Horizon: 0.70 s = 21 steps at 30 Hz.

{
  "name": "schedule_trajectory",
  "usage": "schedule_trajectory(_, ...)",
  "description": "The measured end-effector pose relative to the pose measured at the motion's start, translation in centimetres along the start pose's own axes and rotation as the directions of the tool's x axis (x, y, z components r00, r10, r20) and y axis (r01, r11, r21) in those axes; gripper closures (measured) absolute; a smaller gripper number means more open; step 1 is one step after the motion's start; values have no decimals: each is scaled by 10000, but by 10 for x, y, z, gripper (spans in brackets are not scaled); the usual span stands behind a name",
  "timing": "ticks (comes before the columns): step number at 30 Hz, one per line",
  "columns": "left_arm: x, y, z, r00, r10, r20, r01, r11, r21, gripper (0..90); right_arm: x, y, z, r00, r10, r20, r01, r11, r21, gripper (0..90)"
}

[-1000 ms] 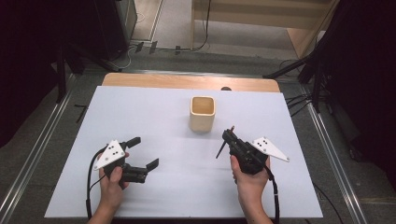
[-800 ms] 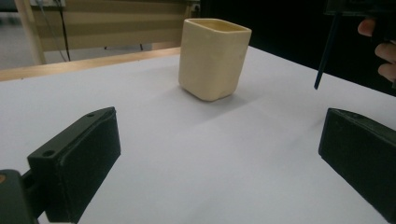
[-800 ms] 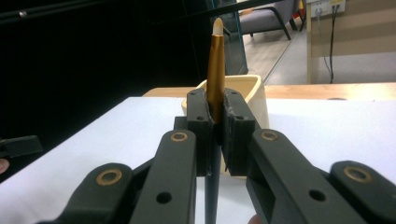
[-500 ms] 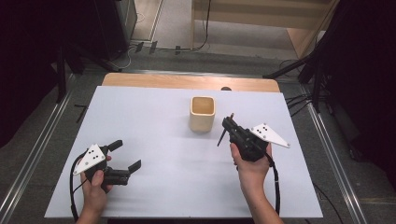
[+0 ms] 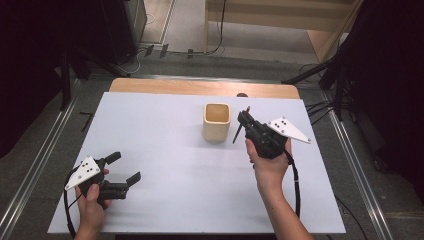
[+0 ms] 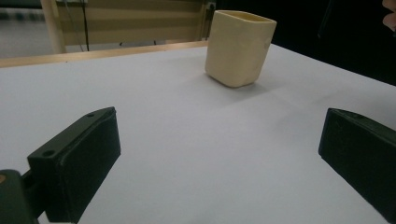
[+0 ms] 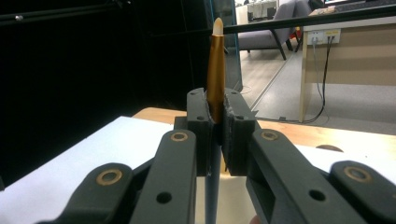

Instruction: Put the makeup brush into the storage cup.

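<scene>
A cream-coloured, square-mouthed cup with rounded corners is standing upright on the white-topped desk, toward the far middle of the surface, and it serves as the landmark here.

The right hand-held gripper is hovering just to the right of the cup, close to it but apart from its wall. Its jaws are pressed together and are pinching a slim pen-like stick with a gold-brown upper part and a pale tip. In the right gripper view the stick is rising upright out of the clamped pads, while a darker lower length is hanging down below them. In the high view that thin dark length is slanting down beside the cup's right wall; whether it is touching the desk cannot be told. The person's right hand is gripping the tool from the near side of the cup, with the grey three-cornered plate sticking out to the right.

The left hand-held gripper is lying low over the desk well to the near left of the cup, held by the left hand. Its jaws are spread wide with nothing between them, and in the left gripper view the cup is standing far ahead of them.
</scene>
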State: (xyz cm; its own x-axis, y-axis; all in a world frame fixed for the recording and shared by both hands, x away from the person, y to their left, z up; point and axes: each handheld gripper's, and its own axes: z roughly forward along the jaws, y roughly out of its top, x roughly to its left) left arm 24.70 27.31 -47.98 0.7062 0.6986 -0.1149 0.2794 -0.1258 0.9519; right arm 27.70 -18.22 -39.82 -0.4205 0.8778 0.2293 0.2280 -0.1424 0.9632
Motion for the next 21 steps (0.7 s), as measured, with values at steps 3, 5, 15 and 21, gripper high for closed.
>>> schedule_trajectory(3, 2, -1, 0, 10000, -43, 0, 43, 10000, 9, 0, -2, 5, 5, 10000, 66, 21, -66, 10000, -53, 841)
schedule_trajectory(5, 2, -2, 0, 10000, -45, 6, 45, 10000, 40, 0, -3, 9, 10, 10000, -20, 39, 21, 9999, -116, 841)
schedule_trajectory(15, 2, -4, 3, 9999, -75, 118, 74, 9999, 92, 0, -3, 24, 27, 9991, -413, -74, 410, 9985, -354, 842)
schedule_trajectory(21, 3, -4, 3, 9998, -179, 43, 178, 9997, 169, 0, -6, 31, 38, 9962, -863, -138, 854, 9949, -544, 841)
